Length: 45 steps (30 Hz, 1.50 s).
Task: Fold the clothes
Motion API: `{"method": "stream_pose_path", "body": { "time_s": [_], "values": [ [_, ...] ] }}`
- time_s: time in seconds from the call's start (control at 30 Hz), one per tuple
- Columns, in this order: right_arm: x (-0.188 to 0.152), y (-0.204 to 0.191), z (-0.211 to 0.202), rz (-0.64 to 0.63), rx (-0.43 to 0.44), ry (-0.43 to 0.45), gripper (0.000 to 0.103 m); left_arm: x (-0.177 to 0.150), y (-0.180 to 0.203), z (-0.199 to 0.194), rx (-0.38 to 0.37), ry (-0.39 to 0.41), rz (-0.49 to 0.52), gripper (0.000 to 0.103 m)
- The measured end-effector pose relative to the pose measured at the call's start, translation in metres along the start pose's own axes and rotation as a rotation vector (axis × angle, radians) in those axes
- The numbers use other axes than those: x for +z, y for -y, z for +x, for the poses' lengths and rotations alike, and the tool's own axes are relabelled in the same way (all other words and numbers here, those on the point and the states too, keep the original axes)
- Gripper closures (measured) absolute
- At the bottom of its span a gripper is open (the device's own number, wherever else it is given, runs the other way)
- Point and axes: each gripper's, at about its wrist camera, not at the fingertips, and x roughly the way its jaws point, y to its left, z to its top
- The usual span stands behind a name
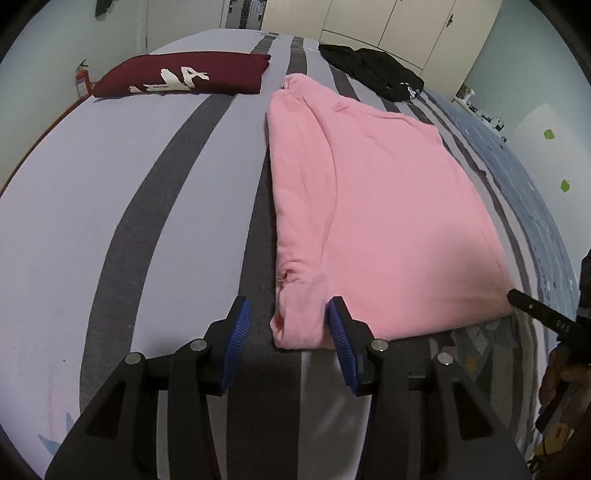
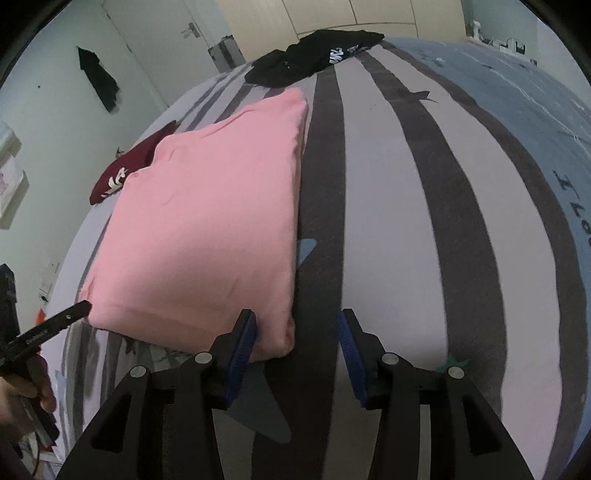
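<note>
On the striped bed (image 1: 129, 177), pink garment (image 1: 388, 206) lies folded square; maroon top (image 1: 184, 75) folded too. Black garment (image 1: 373, 70) remains crumpled, apparently next. Left gripper (image 1: 290, 343) and right gripper (image 2: 297, 354) spread, holding nothing.

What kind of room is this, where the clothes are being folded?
Most likely a bedroom: the clothes lie on a bed with a striped sheet, tall cream cupboard doors stand behind it, and a door with a handle is in the wall.

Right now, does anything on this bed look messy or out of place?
Only the black garment at the far end: it lies crumpled in a heap, while the pink garment and the maroon garment lie folded flat.
</note>
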Motion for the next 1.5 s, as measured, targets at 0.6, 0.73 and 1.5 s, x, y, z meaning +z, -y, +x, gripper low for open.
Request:
{"method": "stream_pose_path", "body": {
  "time_s": [0.6,0.73,1.5],
  "values": [
    [-0.002,-0.011,0.004,-0.051,0.045,0.011,0.092,-0.007,0.013,-0.014,-0.016,0.045,0.053,0.092],
    [-0.003,-0.014,-0.010,-0.041,0.053,0.020,0.094,-0.018,0.014,-0.038,-0.028,0.039,0.061,0.094],
    [-0.006,-0.049,-0.107,0.025,0.104,-0.064,0.096,0.015,0.027,-0.144,-0.037,0.113,0.014,0.096]
  ]
}}
